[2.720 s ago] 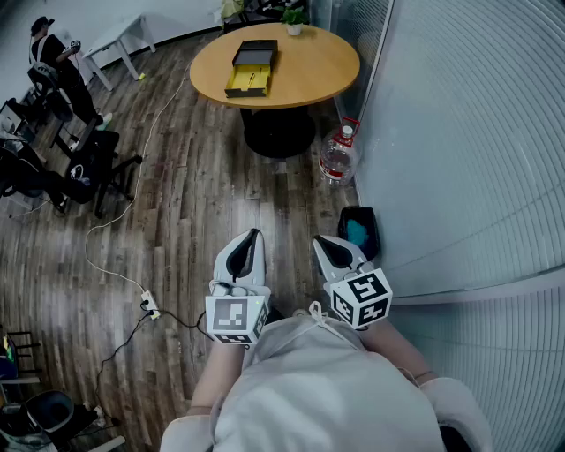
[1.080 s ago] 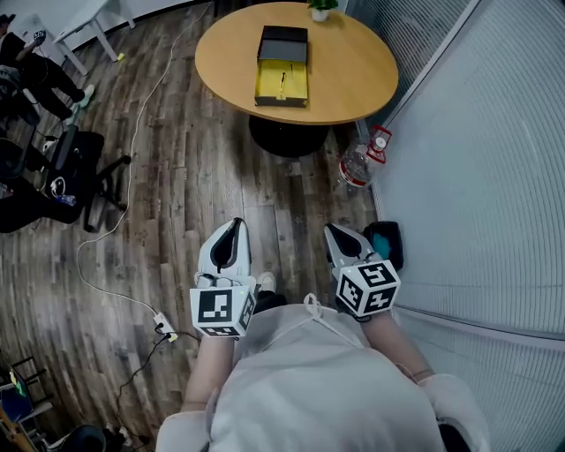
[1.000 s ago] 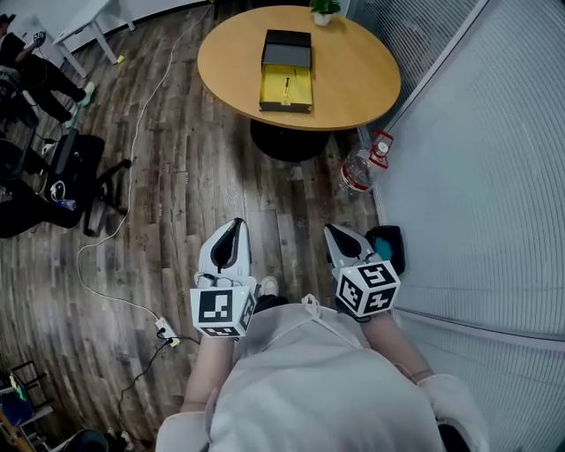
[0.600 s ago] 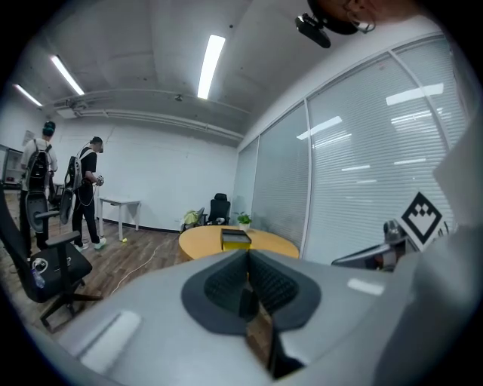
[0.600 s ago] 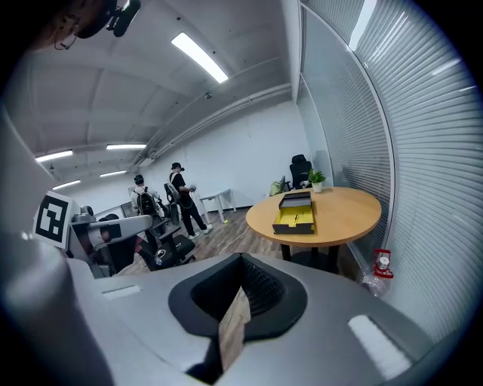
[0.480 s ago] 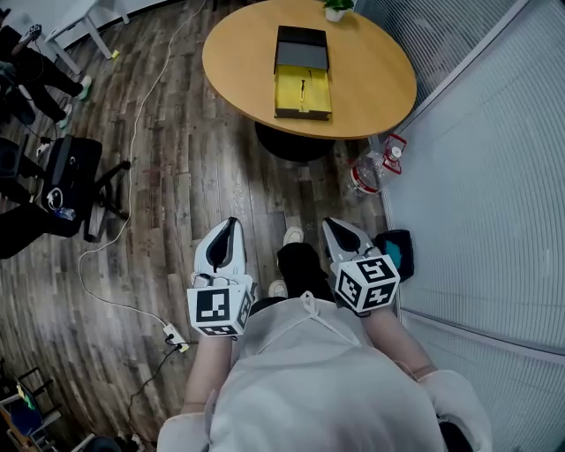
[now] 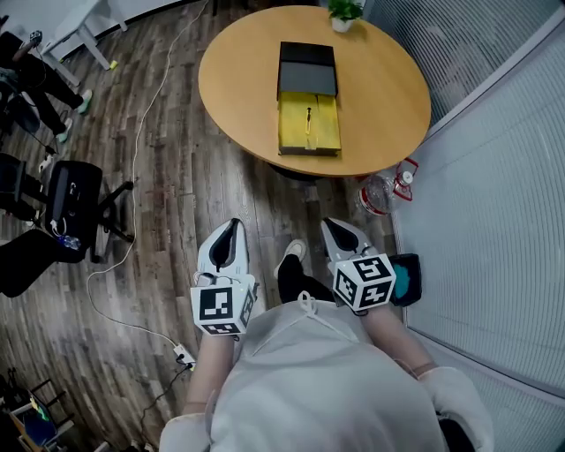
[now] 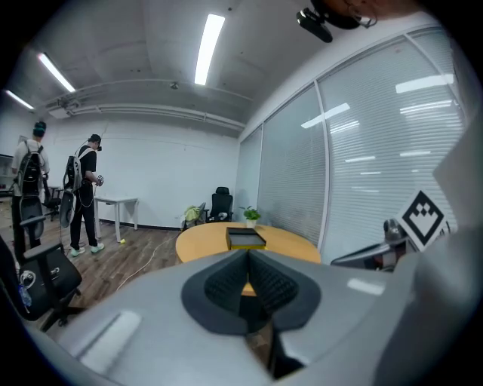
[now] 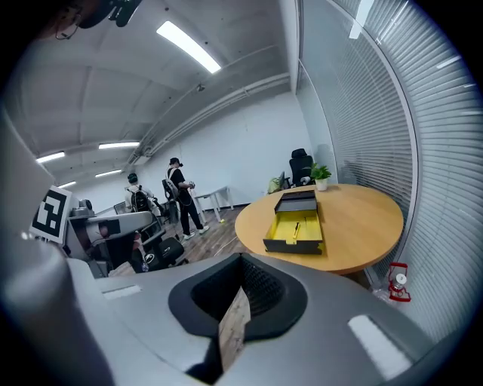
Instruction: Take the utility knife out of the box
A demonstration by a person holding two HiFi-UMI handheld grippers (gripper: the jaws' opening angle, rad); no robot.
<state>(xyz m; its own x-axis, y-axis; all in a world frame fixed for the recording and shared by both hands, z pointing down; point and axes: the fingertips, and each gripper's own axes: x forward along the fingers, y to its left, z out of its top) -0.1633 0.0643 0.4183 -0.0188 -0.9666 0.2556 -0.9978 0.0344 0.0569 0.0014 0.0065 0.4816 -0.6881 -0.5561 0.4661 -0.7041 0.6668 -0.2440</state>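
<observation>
An open box lies on the round wooden table [image 7: 380,79], its black lid [image 7: 306,69] beyond a yellow-lined tray [image 7: 309,128]. The utility knife [image 7: 308,117] rests in the tray, small and thin. Both grippers are held in front of the person's body over the floor, well short of the table. My left gripper [image 7: 234,226] is shut and empty, and my right gripper [image 7: 329,226] is shut and empty too. The right gripper view shows the yellow tray [image 9: 294,232] with the knife [image 9: 296,226] ahead. In the left gripper view the box [image 8: 245,240] sits far off above the closed pads [image 8: 226,283].
A water bottle [image 7: 380,192] with a red cap stands under the table's near right edge. A black bin [image 7: 409,281] sits by the blinds-covered glass wall. An office chair [image 7: 75,190] and a white floor cable [image 7: 132,150] lie left. A potted plant [image 7: 344,12] tops the table. People [image 8: 83,197] stand far left.
The table and box have come nearer and lower in the head view as the person walks toward them. Both grippers stay shut in front of the body.
</observation>
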